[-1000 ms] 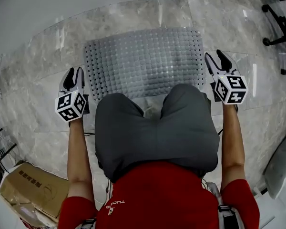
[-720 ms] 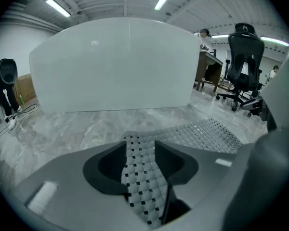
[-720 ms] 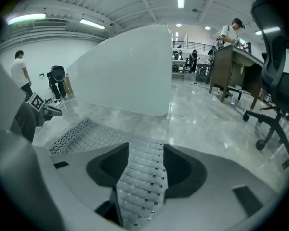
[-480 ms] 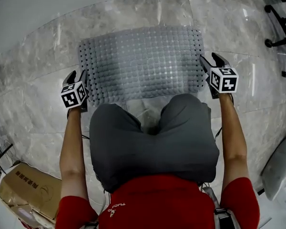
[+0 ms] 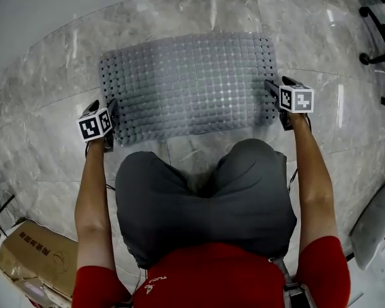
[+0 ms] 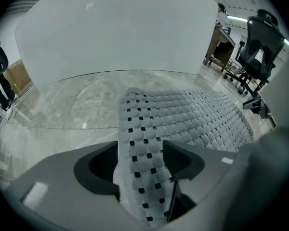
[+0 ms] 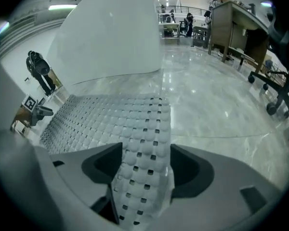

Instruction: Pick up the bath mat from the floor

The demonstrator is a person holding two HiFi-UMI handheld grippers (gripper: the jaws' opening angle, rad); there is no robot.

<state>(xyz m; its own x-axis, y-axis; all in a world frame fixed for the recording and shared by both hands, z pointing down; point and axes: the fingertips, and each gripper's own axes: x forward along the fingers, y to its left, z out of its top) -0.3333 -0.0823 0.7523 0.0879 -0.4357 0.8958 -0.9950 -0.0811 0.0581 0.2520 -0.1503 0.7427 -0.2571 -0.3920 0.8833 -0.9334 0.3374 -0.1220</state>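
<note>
Polished grey marble floor (image 5: 199, 15) stretches beneath a crouching person in a red shirt and grey shorts, who reaches forward with a gripper in each hand. Flat on the floor ahead of the knees lies the bath mat (image 5: 189, 85), a pale grey, bubble-textured sheet dotted with small holes. The left gripper (image 5: 104, 108) sits at the mat's left edge and the right gripper (image 5: 279, 85) at its right edge. Both sets of jaws are opening, spread wide, each with a strip of the mat's edge rising between them; neither pair is clamped on it. A cardboard box (image 5: 35, 252) stands behind the person's left arm, and an office chair (image 5: 380, 50) stands well off to the right.
</note>
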